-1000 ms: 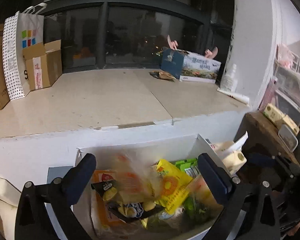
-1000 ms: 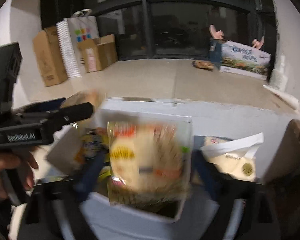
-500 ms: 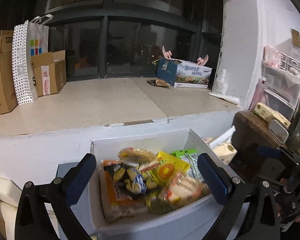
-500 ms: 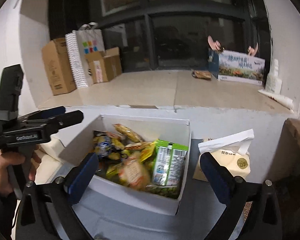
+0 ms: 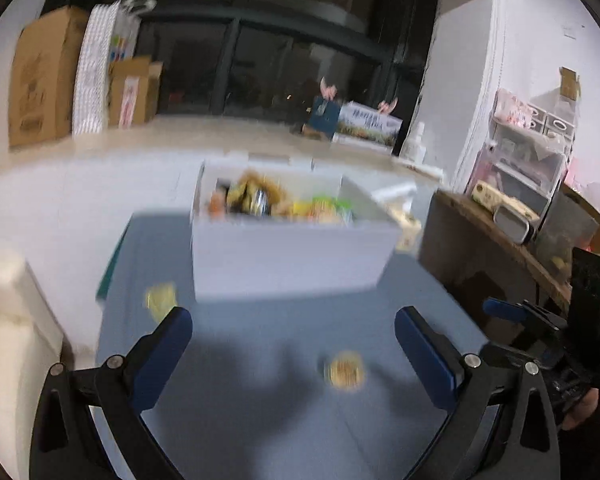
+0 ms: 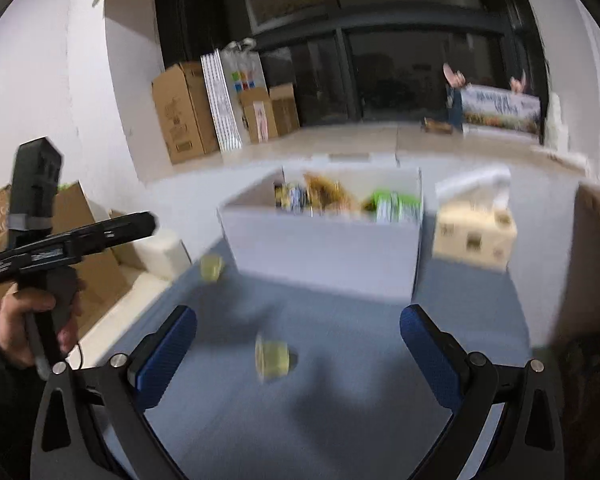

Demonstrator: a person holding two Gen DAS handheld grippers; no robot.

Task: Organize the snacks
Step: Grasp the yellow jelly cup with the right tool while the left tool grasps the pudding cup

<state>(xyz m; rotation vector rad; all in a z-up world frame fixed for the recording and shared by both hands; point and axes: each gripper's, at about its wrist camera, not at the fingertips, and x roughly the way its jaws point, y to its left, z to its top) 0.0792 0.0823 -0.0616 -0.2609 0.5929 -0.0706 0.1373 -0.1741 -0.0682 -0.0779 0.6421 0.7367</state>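
Presently, white box (image 5: pixel 292 264), one, open-topped, rectangular, standing on the blue-grey table (image 5: pixel 260 420) toward its far edge. Contents: mixed snack packets (image 5: pixel 284 204), heaped, in yellow, orange, green and dark wrappers; blur prevents a count. Loose snacks on the table, two: a small round yellowish snack (image 5: pixel 345 370) in clear wrap, well in front of the box; a second yellowish piece (image 5: pixel 161 300) near the box's front left corner. Beige tissue pack (image 6: pixel 474 232), one, just right of the box. Left gripper (image 5: pixel 292 356): fingers spread wide, holding nothing. Right gripper (image 6: pixel 298 354): fingers spread wide, holding nothing, the round snack (image 6: pixel 272 356) on the table between them.
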